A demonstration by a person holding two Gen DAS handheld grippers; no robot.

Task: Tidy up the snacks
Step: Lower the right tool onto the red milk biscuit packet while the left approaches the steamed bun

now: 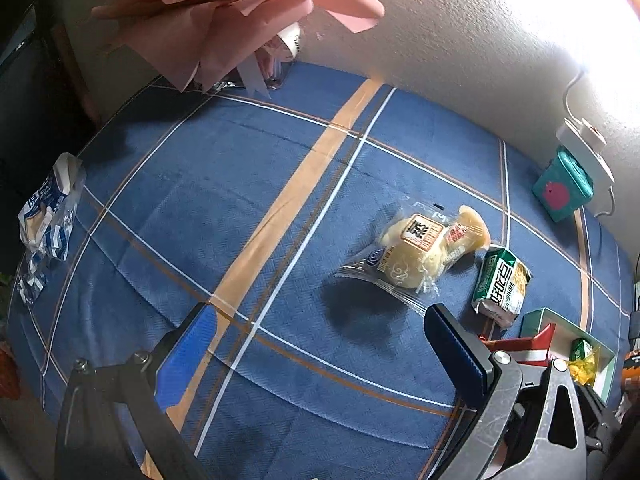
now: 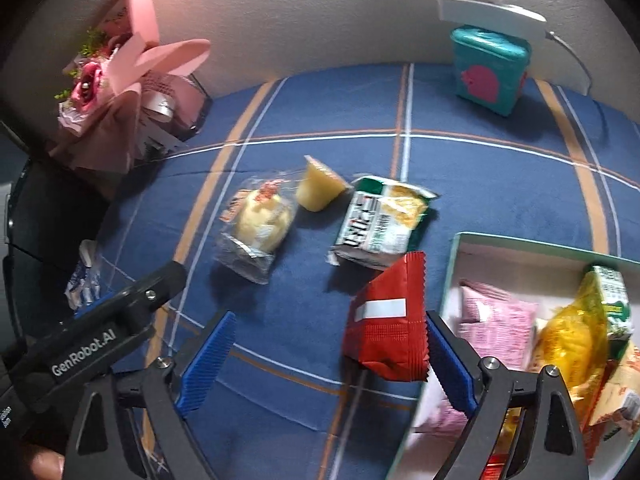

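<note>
Snacks: your right gripper (image 2: 328, 360) has fingers spread around the red packet (image 2: 386, 326), at nine o'clock of the box (image 2: 452, 264). Left gripper (image 1: 320, 360) spread, empty.

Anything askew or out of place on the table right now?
One thing: the red packet stands tipped against the storage box edge, outside it, beside the right gripper's open jaws. The steamed cake packet, jelly cup and green packet lie loose on the tablecloth. No spills or damage visible.
</note>
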